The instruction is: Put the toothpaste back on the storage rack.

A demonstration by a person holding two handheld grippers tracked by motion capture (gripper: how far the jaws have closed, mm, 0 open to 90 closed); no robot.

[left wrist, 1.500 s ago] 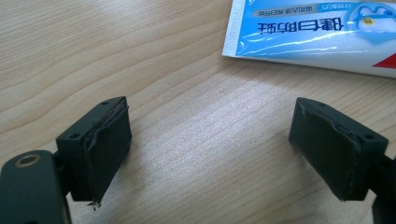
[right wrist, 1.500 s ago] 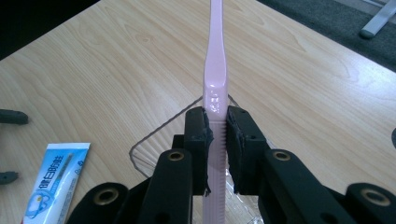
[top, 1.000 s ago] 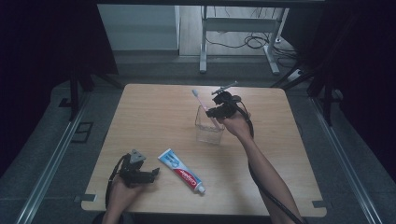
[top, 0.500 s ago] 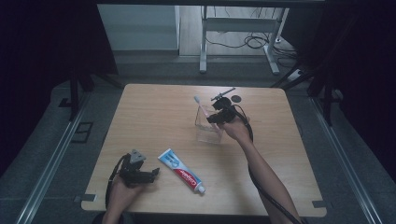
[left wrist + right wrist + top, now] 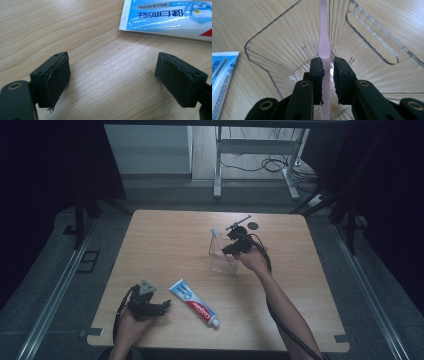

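A clear ribbed plastic cup [image 5: 222, 262] stands right of the table's middle. A pink toothbrush [image 5: 214, 232] leans in it, head up over the far left rim. My right gripper [image 5: 232, 248] reaches into the cup from above. In the right gripper view the cup [image 5: 274, 50] surrounds my right gripper [image 5: 328, 68], whose jaws are shut on the handle of the toothbrush [image 5: 323, 37]. A blue, white and red toothpaste tube [image 5: 194, 303] lies near the front edge. Beside its flat end rests my left gripper [image 5: 166, 306]. In its own view the left gripper [image 5: 112, 80] stands open over bare wood, the toothpaste tube [image 5: 170, 15] just ahead.
The wooden table [image 5: 165, 240] carries a small dark disc [image 5: 253, 225] near its far right edge. The flat end of the toothpaste tube [image 5: 220, 75] lies left of the cup in the right gripper view. Metal table legs and cables stand on the floor beyond.
My right gripper has come down and toward me with the toothbrush, lowering its handle into the cup. The left gripper and the toothpaste tube have not moved.
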